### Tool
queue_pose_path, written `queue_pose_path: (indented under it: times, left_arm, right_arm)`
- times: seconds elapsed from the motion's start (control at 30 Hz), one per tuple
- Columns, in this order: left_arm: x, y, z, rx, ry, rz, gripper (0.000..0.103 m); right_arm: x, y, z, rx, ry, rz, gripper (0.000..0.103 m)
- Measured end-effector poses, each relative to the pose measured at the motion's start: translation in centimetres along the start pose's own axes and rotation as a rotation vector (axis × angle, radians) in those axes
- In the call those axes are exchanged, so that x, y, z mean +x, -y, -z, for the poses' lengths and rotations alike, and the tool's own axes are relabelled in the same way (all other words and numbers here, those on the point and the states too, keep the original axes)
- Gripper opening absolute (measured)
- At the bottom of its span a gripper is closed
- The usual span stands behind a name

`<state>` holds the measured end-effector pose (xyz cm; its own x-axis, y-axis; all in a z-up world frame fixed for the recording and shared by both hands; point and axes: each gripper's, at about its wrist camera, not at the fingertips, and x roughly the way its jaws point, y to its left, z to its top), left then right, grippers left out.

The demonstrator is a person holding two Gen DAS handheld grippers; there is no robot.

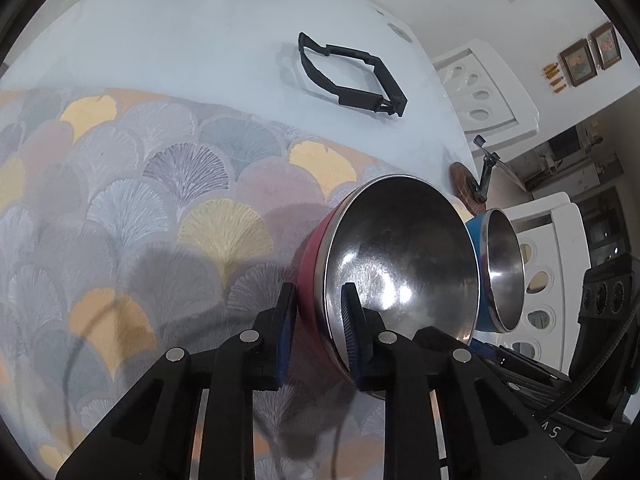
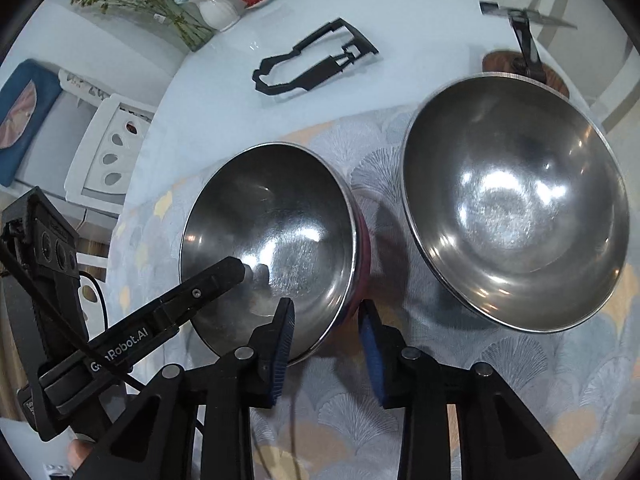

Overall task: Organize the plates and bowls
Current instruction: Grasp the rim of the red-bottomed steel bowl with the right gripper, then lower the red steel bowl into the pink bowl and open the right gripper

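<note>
A red bowl with a steel inside (image 1: 400,256) (image 2: 276,236) sits on the patterned placemat (image 1: 140,208). My left gripper (image 1: 320,312) straddles its near rim, one finger inside and one outside, close on the wall. It shows in the right wrist view as a black finger (image 2: 216,280) in the bowl. My right gripper (image 2: 326,328) is open around the same bowl's other rim, not touching. A blue bowl with a steel inside (image 1: 500,272) (image 2: 516,200) stands just right of the red one.
A black plastic frame (image 1: 352,76) (image 2: 312,64) lies on the white table beyond the mat. A small stand on a wooden disc (image 1: 476,184) (image 2: 524,60) is at the table's edge. A vase of flowers (image 2: 216,8) and white chairs (image 1: 484,92) are further off.
</note>
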<state>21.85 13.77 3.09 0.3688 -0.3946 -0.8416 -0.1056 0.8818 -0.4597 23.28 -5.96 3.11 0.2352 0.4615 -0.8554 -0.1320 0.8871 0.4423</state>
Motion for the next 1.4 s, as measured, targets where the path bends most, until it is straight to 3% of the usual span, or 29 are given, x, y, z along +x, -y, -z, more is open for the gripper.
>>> queue_pose_path:
  times: [0.37, 0.73, 1.4]
  left_arm:
    - [-6.3, 1.1, 1.8, 0.005, 0.087, 0.035, 0.019]
    - [-12.9, 2.5, 6.4, 0.016, 0.165, 0.078, 0.02]
    - [-17.5, 3.4, 18.0, 0.091, 0.128, 0.057, 0.02]
  right_arm:
    - [-5.2, -3.4, 2.0, -0.054, 0.05, -0.001, 0.03]
    - [-11.8, -6.7, 7.2, -0.084, 0.131, -0.001, 0.03]
    - [-16.8, -7.6, 20.0, -0.096, 0.17, 0.027, 0.03]
